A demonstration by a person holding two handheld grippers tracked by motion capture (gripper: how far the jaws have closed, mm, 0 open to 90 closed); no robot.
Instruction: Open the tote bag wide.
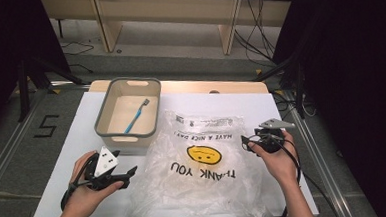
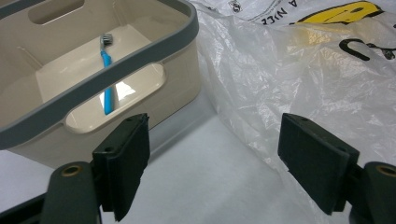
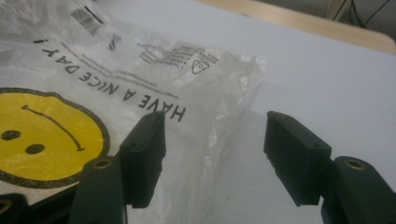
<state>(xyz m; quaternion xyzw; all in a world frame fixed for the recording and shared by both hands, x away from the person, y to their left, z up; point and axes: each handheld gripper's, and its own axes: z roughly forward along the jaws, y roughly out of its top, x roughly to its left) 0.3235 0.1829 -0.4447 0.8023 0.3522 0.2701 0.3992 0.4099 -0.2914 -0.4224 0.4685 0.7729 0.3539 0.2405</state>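
A clear plastic bag [image 1: 199,178] printed with a yellow smiley and "THANK YOU" lies flat on the white table [image 1: 261,105]. Left of it stands a beige bin [image 1: 101,124] with a grey rim, holding a blue toothbrush [image 1: 136,116]. My left gripper [image 1: 130,174] rests at the bag's left edge, open, with its jaws pointing toward the bin [image 2: 93,88] and toothbrush [image 2: 107,60]; nothing sits between them [image 2: 215,158]. My right gripper [image 1: 245,142] hovers at the bag's right edge, open [image 3: 215,149]. Its left jaw is over the bag [image 3: 70,93] and its right jaw over bare table.
The table's wooden back edge [image 1: 230,85] shows behind the white top. On the floor at the left is a black taped "5" [image 1: 45,125]. Dark curtains and stand legs flank both sides, and cables [image 1: 252,40] run across the floor behind.
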